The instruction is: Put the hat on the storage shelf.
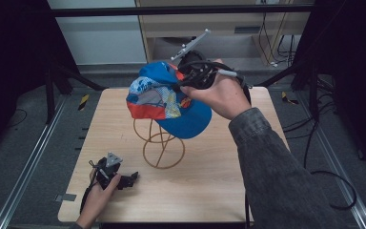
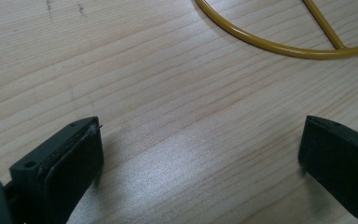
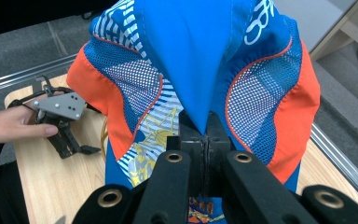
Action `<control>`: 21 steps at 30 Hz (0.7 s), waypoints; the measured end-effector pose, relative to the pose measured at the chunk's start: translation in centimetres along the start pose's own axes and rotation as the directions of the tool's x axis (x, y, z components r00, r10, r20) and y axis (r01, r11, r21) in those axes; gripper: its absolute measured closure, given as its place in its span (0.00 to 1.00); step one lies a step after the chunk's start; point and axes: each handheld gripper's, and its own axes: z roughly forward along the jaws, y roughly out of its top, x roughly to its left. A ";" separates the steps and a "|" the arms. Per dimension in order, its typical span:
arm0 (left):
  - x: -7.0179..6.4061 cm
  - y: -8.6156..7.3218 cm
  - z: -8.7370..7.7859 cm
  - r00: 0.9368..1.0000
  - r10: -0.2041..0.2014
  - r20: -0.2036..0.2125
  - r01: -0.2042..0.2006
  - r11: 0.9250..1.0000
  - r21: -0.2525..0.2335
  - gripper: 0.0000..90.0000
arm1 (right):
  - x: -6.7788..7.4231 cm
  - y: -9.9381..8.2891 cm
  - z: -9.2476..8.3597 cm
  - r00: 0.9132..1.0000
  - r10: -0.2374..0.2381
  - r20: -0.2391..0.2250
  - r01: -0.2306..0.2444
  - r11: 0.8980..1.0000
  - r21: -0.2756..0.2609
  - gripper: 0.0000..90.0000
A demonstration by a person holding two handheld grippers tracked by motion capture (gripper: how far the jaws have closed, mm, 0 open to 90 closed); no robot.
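The right gripper (image 3: 206,140) pinches the blue cap (image 1: 169,98), held above the yellow wire stand (image 1: 158,143) on the counter (image 1: 209,181). The left gripper (image 1: 132,179) rests near the stand's base ring, jaws wide, nothing between them.

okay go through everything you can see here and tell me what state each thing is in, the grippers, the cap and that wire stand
Right gripper: shut on the cap, held up over the table.
Left gripper: open, jaws wide apart, low over the table, holding nothing.
Cap: lifted, pinched by its blue fabric, hanging above the stand.
Wire stand: upright on the table, bare.
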 end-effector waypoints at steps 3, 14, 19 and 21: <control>0.0 0.0 0.0 1.000 0.001 0.001 -0.001 1.000 0.000 0.00 | 0.0 0.2 0.5 1.000 -0.002 -0.002 0.002 1.000 0.005 1.00; 0.0 0.0 0.0 1.000 0.001 0.001 -0.001 1.000 0.000 0.00 | 0.6 1.0 2.3 1.000 -0.012 -0.028 0.013 1.000 0.019 1.00; 0.0 0.0 0.0 1.000 0.001 0.000 -0.001 1.000 0.000 0.00 | 1.0 1.3 3.2 0.999 -0.015 -0.040 0.016 1.000 0.025 1.00; 0.0 0.0 0.0 1.000 0.001 0.001 -0.001 1.000 0.000 0.00 | 1.1 1.3 3.6 0.999 -0.015 -0.044 0.016 1.000 0.027 1.00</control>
